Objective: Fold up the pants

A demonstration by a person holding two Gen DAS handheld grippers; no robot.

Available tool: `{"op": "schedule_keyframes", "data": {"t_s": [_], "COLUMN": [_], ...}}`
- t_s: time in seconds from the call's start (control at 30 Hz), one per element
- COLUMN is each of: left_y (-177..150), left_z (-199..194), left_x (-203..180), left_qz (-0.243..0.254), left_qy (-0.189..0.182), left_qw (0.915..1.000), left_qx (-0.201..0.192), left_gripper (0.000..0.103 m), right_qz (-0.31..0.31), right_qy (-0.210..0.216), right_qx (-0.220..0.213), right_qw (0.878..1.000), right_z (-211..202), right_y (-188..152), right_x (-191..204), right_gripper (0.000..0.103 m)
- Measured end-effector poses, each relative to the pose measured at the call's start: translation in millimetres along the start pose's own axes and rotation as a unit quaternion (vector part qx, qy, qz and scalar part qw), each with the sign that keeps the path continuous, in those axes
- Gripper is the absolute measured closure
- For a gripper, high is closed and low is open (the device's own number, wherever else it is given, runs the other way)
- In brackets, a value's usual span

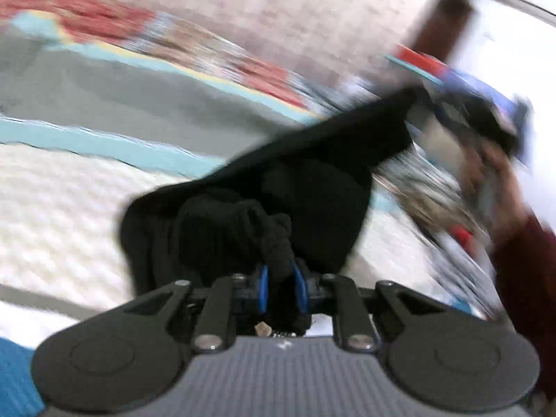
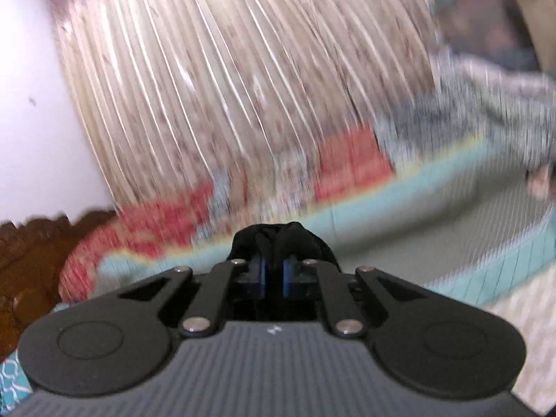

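The black pants (image 1: 278, 180) hang lifted above the bed in the left wrist view, stretched up and to the right. My left gripper (image 1: 281, 288) is shut on a bunched edge of them, with cloth between the blue pads. The other gripper (image 1: 486, 118) shows blurred at the upper right of that view, holding the far end of the cloth. In the right wrist view my right gripper (image 2: 274, 276) is shut on a fold of the black pants (image 2: 281, 239), which bulges just past its fingertips. Both views are motion-blurred.
A bed with a white textured cover (image 1: 69, 208) and a grey and teal blanket (image 1: 121, 104) lies below. Red patterned bedding (image 2: 166, 215) runs along the curtain (image 2: 243, 69). A dark wooden headboard (image 2: 27, 253) is at the left. The person's red sleeve (image 1: 528, 278) is at the right.
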State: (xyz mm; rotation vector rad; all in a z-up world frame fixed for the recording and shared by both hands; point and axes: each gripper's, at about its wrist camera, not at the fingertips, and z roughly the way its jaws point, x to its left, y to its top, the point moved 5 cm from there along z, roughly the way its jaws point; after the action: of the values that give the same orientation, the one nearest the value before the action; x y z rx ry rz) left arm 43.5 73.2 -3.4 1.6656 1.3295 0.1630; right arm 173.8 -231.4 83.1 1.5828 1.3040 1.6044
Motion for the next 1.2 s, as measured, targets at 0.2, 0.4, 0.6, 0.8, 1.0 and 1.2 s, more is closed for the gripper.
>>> {"op": "schedule_keyframes", "data": {"t_s": [0.2, 0.4, 0.6, 0.8, 1.0, 1.2], "left_y": [-8.0, 35.3, 19.4, 6.9, 7.6, 27.6], "left_z": [-29.0, -107.7, -168.9, -182.7, -161.5, -106.5], "left_x": [-14.6, 39.0, 78.3, 101.2, 124.3, 185.3], "left_qz": [0.064, 0.016, -0.022, -0.035, -0.028, -0.020], "left_qy": [-0.008, 0.044, 0.114, 0.159, 0.186, 0.250], "left_qw": [0.9975, 0.9864, 0.9740, 0.9683, 0.9692, 0.9618], "left_qx": [-0.028, -0.157, -0.195, -0.189, -0.159, -0.111], "left_gripper": [0.074, 0.069, 0.064, 0.061, 0.053, 0.042], "right_qz": [-0.037, -0.058, -0.079, -0.140, -0.162, -0.076], "right_qy": [-0.008, 0.083, 0.231, 0.280, 0.221, 0.058], "right_qx": [0.010, 0.032, 0.118, 0.248, 0.267, 0.314], "right_qw": [0.999, 0.994, 0.963, 0.917, 0.924, 0.945], "right_z": [-8.0, 10.2, 54.5, 91.6, 67.8, 25.4], "right_y": [51.8, 55.1, -5.4, -93.9, -103.0, -145.2], "right_x": [32.9, 116.9, 260.4, 342.9, 219.3, 58.9], "right_gripper": [0.092, 0.092, 0.091, 0.046, 0.046, 0.033]}}
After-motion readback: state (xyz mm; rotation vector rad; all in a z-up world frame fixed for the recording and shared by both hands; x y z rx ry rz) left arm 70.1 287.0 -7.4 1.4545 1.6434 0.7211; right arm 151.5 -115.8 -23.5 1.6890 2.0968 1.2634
